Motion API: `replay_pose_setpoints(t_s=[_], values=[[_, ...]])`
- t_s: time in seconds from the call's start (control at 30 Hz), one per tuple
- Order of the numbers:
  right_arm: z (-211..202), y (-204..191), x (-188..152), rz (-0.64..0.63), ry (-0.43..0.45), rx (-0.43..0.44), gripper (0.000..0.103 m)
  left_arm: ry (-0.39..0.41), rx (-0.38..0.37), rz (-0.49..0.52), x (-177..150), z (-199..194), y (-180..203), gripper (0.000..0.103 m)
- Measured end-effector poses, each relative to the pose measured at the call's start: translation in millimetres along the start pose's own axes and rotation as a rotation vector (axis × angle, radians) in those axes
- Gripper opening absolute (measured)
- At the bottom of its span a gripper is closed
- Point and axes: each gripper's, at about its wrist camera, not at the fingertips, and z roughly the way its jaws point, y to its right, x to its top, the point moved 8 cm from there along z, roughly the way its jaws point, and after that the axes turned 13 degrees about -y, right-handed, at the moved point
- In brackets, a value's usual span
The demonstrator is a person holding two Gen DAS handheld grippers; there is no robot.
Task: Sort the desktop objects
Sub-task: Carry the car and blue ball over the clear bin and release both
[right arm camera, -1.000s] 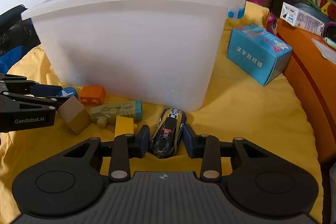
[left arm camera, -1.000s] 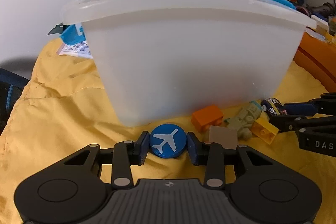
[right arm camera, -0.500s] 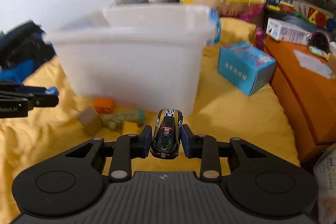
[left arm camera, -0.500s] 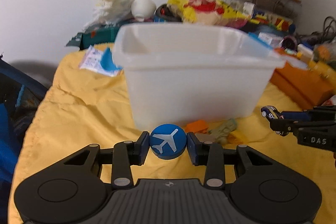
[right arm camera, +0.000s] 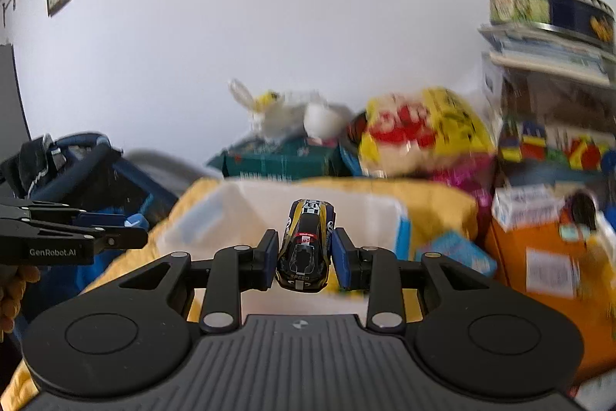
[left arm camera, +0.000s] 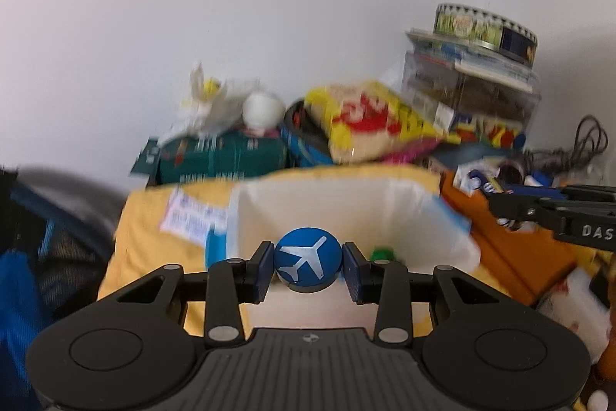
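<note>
Two grippers hover at the white bin's (left arm camera: 423, 218) near rim.
Left gripper (left arm camera: 308, 266) pinches a blue airplane disc (left arm camera: 308, 260); right gripper (right arm camera: 304, 259) pinches a toy car (right arm camera: 306, 245), bin mouth open at mid-frame.

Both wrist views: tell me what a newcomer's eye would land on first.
In the left wrist view, the blue airplane ball clamped in the left gripper, held above the white bin. In the right wrist view, the black-and-yellow toy car pinched nose-forward in the right gripper, over the same bin. Behind both, a blurred yellow-and-red bag tops the clutter against the wall.
</note>
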Motion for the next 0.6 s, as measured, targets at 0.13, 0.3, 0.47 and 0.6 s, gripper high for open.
replay_pose_setpoints(t_s=[0.13,0.3,0.47,0.6], values=[[10.2,4.5,31.4,0.01,0.001,0.021,0.033,0.012,0.005,-0.001,33.0,3.1,1.7,0.042],[27.1,13.6,47.1,0.014,-0.029,0.013,0.033,0.016,0.015,-0.003,59.8,11.6,-1.4,0.042],[44.7,23.3,45.4,0.019,-0.074,-0.006,0.033,-0.012,0.034,0.007,71.0,28.5,-6.0,0.042],[60.5,27.2,44.1,0.033,-0.119,-0.001,0.036,-0.039,0.039,0.005,74.8,43.1,-8.5,0.054]])
